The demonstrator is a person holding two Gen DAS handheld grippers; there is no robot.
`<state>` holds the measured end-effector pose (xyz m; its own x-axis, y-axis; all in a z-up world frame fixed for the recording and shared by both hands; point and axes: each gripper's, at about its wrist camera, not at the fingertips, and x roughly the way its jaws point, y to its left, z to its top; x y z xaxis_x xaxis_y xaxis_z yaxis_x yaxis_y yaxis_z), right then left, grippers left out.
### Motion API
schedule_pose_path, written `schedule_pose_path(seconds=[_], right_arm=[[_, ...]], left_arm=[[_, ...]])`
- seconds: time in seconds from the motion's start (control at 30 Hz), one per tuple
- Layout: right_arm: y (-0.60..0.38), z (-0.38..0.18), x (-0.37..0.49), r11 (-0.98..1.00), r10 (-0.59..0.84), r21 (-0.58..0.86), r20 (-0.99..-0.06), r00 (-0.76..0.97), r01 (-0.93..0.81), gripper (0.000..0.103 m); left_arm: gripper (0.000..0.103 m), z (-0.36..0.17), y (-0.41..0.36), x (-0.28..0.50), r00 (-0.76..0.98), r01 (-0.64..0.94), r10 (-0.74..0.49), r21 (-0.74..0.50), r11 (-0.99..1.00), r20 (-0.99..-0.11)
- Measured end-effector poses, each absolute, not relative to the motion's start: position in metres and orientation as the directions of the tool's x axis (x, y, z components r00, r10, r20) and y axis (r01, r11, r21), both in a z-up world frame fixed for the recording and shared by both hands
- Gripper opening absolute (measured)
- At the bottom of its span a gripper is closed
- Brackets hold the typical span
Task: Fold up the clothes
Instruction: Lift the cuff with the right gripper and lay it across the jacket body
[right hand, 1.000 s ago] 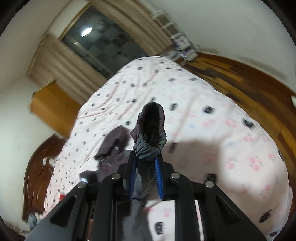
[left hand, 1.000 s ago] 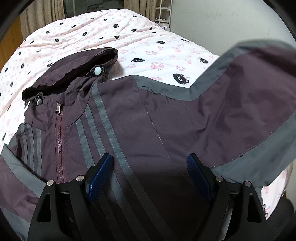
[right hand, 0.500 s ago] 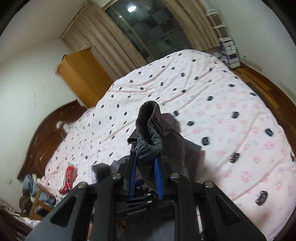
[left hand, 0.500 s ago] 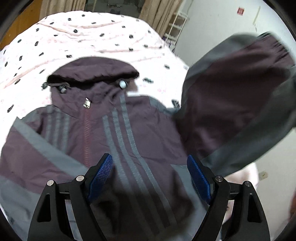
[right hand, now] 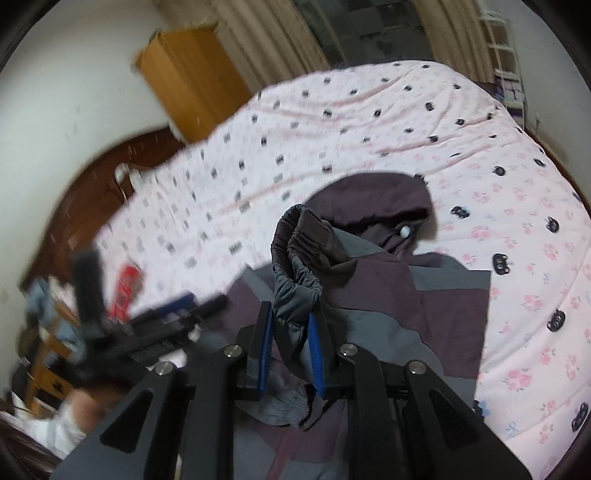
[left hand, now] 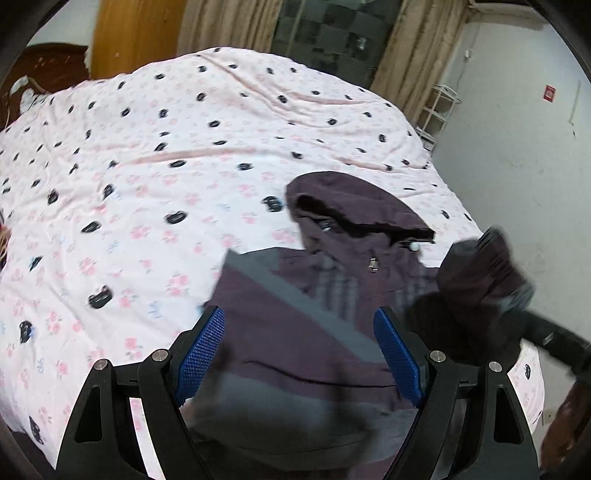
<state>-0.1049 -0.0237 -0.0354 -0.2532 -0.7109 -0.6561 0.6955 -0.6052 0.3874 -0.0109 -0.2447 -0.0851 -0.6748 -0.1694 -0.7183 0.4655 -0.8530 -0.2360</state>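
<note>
A dark purple hooded jacket (left hand: 295, 321) with grey panels lies face up on the bed, hood (left hand: 343, 203) toward the far side. My left gripper (left hand: 301, 350) is open and empty above the jacket's near part. My right gripper (right hand: 290, 350) is shut on the elastic sleeve cuff (right hand: 295, 266) and holds the sleeve over the jacket's body (right hand: 424, 306). In the left wrist view the held cuff (left hand: 480, 269) shows at the right, blurred, with the right gripper's black body behind it.
The bed has a pink quilt (left hand: 147, 166) with black cat prints. A wooden headboard (right hand: 92, 192) and a wardrobe (right hand: 192, 77) stand at the left. A red object (right hand: 127, 288) lies near the bed's left edge. Curtains (left hand: 229, 26) and a white shelf (left hand: 439, 107) are behind.
My right gripper has carried the sleeve cuff from high out at the side in over the jacket's body. My left gripper has pulled back and turned left, so more bed shows.
</note>
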Motion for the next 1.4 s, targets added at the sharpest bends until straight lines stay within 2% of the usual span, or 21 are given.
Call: schedule_pose_path(seconds=[0.33,0.6,0.7,0.73,0.8,0.87,1.03,1.17,1.33,1.4], right_arm=[[-0.082,-0.09,-0.073,-0.61,-0.582,0.249,-0.785,-0.212,0.752,0.019],[-0.107,-0.118,-0.06,-0.621,-0.518,0.181,-0.825,-0.226,0.763,0.019],[-0.114,-0.127,-0.054,-0.621,-0.487,0.142,-0.841,-0.237,0.771,0.025],[-0.115,-0.127,-0.05,-0.614,-0.487,0.133,-0.839,-0.241,0.778,0.026],[-0.116,-0.125,-0.042,-0.597,-0.496,0.119,-0.832,-0.248,0.793,0.04],[-0.116,-0.118,-0.031,-0.569,-0.513,0.099,-0.819,-0.259,0.816,0.049],[-0.105,-0.09,-0.011,-0.454,-0.596,0.119,-0.777,-0.202,0.883,0.049],[-0.081,-0.066,-0.015,-0.437,-0.656,0.151,-0.728,-0.2,0.886,0.049],[-0.047,-0.054,-0.051,-0.574,-0.629,0.122,-0.699,-0.341,0.81,0.049],[-0.038,-0.06,-0.072,-0.643,-0.584,0.121,-0.716,-0.383,0.756,0.041]], left_arm=[[0.079,-0.092,-0.255,0.0,-0.671,0.477,-0.171,-0.243,-0.845,-0.721],[0.079,-0.099,-0.27,0.008,-0.653,0.513,-0.188,-0.246,-0.823,-0.734],[0.079,-0.1,-0.272,0.009,-0.65,0.515,-0.187,-0.246,-0.821,-0.737],[0.079,-0.101,-0.273,0.009,-0.649,0.514,-0.186,-0.246,-0.822,-0.738],[0.079,-0.102,-0.272,0.008,-0.647,0.511,-0.181,-0.246,-0.823,-0.741],[0.079,-0.103,-0.272,0.006,-0.644,0.508,-0.175,-0.246,-0.825,-0.744],[0.079,-0.104,-0.268,0.001,-0.641,0.488,-0.161,-0.236,-0.84,-0.75],[0.08,-0.103,-0.26,-0.007,-0.64,0.461,-0.153,-0.216,-0.861,-0.753],[0.079,-0.102,-0.243,-0.022,-0.651,0.393,-0.099,-0.223,-0.892,-0.753],[0.079,-0.105,-0.232,-0.032,-0.649,0.345,-0.063,-0.22,-0.912,-0.758]])
